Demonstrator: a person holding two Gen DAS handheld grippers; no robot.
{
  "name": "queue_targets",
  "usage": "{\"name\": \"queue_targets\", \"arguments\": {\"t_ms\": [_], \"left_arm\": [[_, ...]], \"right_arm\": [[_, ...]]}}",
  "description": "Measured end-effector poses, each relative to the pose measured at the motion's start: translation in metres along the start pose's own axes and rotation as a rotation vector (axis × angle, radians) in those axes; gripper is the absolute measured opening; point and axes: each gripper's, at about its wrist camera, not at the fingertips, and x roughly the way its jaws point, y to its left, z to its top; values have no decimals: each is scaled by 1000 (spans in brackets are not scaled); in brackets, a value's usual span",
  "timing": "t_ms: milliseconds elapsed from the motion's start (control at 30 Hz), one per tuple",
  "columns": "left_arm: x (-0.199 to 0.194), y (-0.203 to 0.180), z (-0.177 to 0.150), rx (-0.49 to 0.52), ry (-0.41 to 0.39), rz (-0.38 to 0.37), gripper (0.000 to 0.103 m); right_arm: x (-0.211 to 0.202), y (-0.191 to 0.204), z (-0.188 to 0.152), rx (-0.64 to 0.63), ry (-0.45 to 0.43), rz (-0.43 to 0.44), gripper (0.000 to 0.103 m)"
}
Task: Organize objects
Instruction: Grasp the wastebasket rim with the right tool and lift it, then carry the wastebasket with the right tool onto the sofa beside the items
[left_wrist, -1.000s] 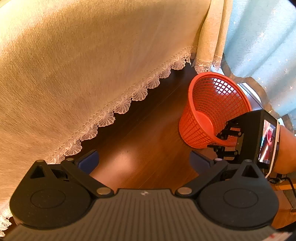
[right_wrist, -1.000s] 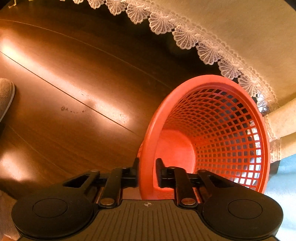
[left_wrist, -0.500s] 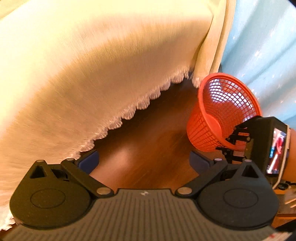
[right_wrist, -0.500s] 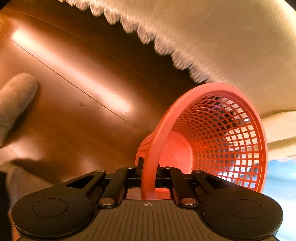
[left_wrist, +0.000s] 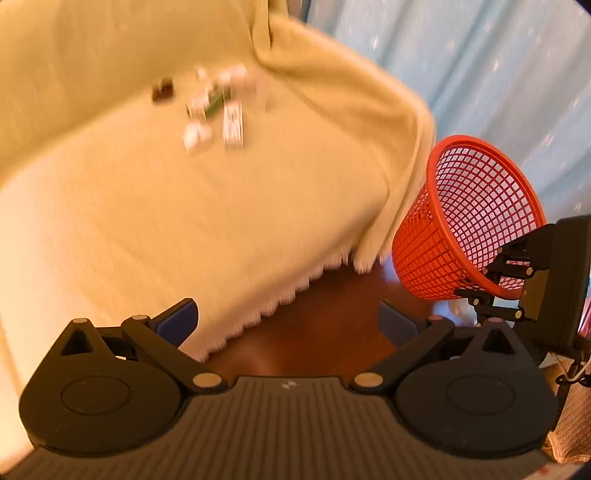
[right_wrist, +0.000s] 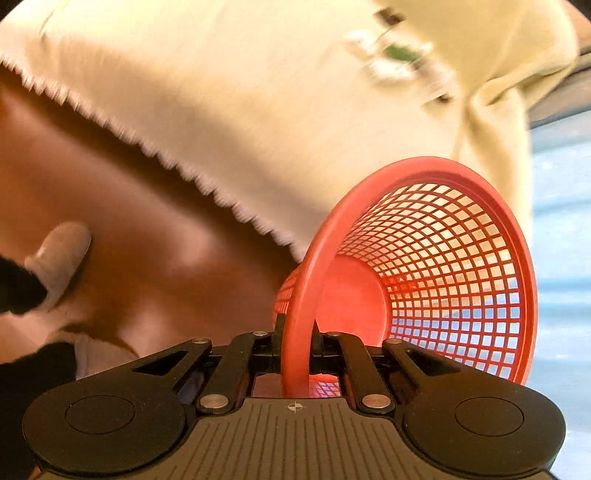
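An orange mesh basket (right_wrist: 436, 266) hangs tilted in the air, empty, with my right gripper (right_wrist: 295, 325) shut on its rim. From the left wrist the same basket (left_wrist: 458, 229) appears at the right, held by the right gripper (left_wrist: 495, 280) beside the table corner. My left gripper (left_wrist: 288, 317) is open and holds nothing, low over the floor. Several small blurred items (left_wrist: 214, 110) lie on the cream tablecloth (left_wrist: 184, 206); they show blurred in the right wrist view too (right_wrist: 399, 62).
The cloth's lace hem (right_wrist: 177, 162) hangs over a dark wooden floor (right_wrist: 155, 236). A person's grey slipper (right_wrist: 59, 258) stands on the floor at left. A pale blue curtain (left_wrist: 480, 74) fills the back right.
The basket has been lifted off the floor by my right gripper to about table height. Both cameras have risen and tilted up, so the tabletop with its items has come into view.
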Motion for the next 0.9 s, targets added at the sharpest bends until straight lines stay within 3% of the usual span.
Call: {"name": "queue_targets", "arguments": {"t_ms": [133,267,667,900], "left_arm": [[-27,15,34,23,-57,15,102],[-34,37,65,-1,-83,51,102],[-7,88,139,-63,-72,174,102],[22,105,176,-79,-52,170,102]], "right_arm": [[-33,-23,35,8,-24,-53,4],[-36,-45,60,-12,-42,-70,4],[-17,-115,78,-81,-64,-21,4],[9,-147,101,-136,-33,5,4]]}}
